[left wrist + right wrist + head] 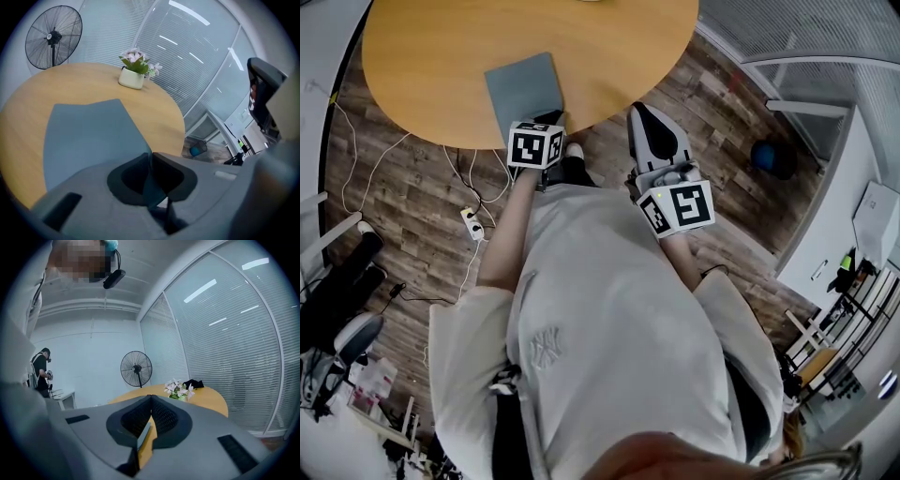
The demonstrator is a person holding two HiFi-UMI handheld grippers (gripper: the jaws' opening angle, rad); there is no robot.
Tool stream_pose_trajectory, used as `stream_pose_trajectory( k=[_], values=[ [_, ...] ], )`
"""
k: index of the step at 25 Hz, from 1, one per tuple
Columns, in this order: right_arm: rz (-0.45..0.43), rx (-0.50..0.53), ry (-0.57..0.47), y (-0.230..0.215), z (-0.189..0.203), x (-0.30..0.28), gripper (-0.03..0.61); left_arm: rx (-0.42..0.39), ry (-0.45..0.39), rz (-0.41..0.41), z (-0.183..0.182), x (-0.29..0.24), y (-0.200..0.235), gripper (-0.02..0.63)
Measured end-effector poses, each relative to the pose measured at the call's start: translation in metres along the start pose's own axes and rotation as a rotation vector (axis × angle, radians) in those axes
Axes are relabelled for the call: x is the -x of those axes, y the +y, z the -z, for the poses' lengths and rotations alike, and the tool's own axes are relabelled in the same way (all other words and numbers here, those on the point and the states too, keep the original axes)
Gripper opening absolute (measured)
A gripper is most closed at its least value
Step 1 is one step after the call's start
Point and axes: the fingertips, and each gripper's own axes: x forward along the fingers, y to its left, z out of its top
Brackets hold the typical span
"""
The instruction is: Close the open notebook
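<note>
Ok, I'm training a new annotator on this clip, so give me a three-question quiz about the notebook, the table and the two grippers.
1. True or false: the notebook lies open on the table.
2. Which is at the notebook's corner nearest the person? A left gripper; B right gripper; C both.
3. Fill in: beyond the notebook stands a white pot of ____.
Key: 1 false, it lies shut, cover up. 2 A; the right gripper is off the table, over the floor. 3 flowers.
</note>
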Motion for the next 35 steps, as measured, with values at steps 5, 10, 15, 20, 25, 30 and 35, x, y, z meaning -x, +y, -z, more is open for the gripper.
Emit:
stream_pose_trajectory(
  k=[5, 10, 15, 20, 25, 30, 35],
  values=[
    [-0.003, 0.004, -0.001, 0.003, 0.001, 0.002, -0.006, 0.02, 0.018, 0.001, 0.0, -0.002, 0.003, 0.044],
    [-0.011, 0.004, -0.001, 0.008, 0.003, 0.004, -0.006, 0.023, -0.02, 0.063, -0.002, 0.005, -0.002, 0.074],
    [-0.019, 0.005, -0.002, 0.011, 0.003, 0.005, -0.006, 0.098, -0.058, 0.184, 0.0, 0.006, -0.018, 0.267],
    [-0.014, 0.007, -0.002, 0.012, 0.002, 0.01, -0.006, 0.079, -0.088, 0.142, 0.001, 0.006, -0.018, 0.255],
    [-0.01, 0.008, -0.005, 0.013, 0.001, 0.013, -0.006, 0.05, -0.119, 0.091, -0.002, 0.014, -0.013, 0.146],
    [-0.017, 0.01, -0.006, 0.014, 0.002, 0.012, -0.006, -0.005, -0.172, 0.011, -0.011, 0.022, -0.007, 0.028],
    [-0.025, 0.015, -0.006, 0.015, 0.001, 0.013, -0.006, -0.022, -0.237, -0.042, -0.022, 0.031, -0.008, 0.015]
  ],
)
